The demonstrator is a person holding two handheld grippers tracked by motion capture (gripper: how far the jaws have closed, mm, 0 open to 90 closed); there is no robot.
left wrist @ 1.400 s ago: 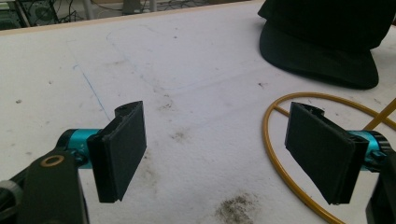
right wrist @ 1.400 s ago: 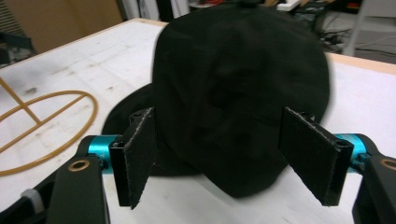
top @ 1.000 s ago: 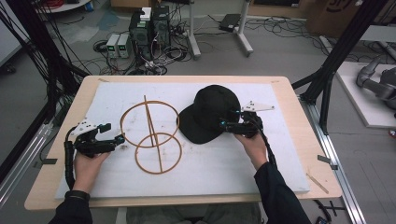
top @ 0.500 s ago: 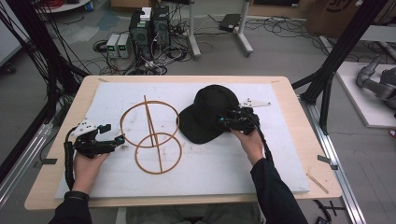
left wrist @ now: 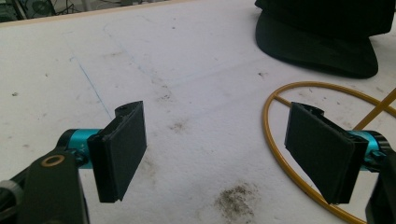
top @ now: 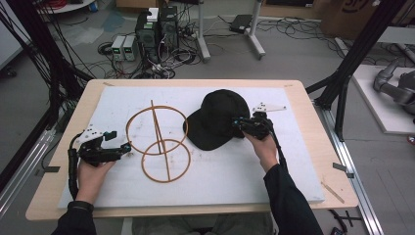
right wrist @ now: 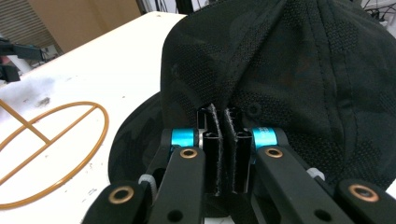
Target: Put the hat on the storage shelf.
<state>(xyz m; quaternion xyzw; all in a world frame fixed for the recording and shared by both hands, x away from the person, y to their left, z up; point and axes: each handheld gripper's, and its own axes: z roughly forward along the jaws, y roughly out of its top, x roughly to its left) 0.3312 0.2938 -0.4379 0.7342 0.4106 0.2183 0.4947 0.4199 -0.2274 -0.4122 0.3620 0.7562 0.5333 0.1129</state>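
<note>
A black cap lies on the white board, crown up. My right gripper is at its right side; its jaws have just been closing and now stand shut on a pinched fold of the cap's fabric, right gripper. To the cap's left lies a golden wire frame of two rings joined by a rod. My left gripper rests at the frame's left edge, open and holding nothing. In the left gripper view its jaws stand wide apart above bare board, with the ring beside the right jaw.
The white foam board covers most of the wooden table. Black frame posts rise at both sides. Computers and cables lie on the floor beyond the far edge.
The right gripper's jaws have closed onto the cap's side, pinching its fabric. The left hand and gripper have stayed where they were.
</note>
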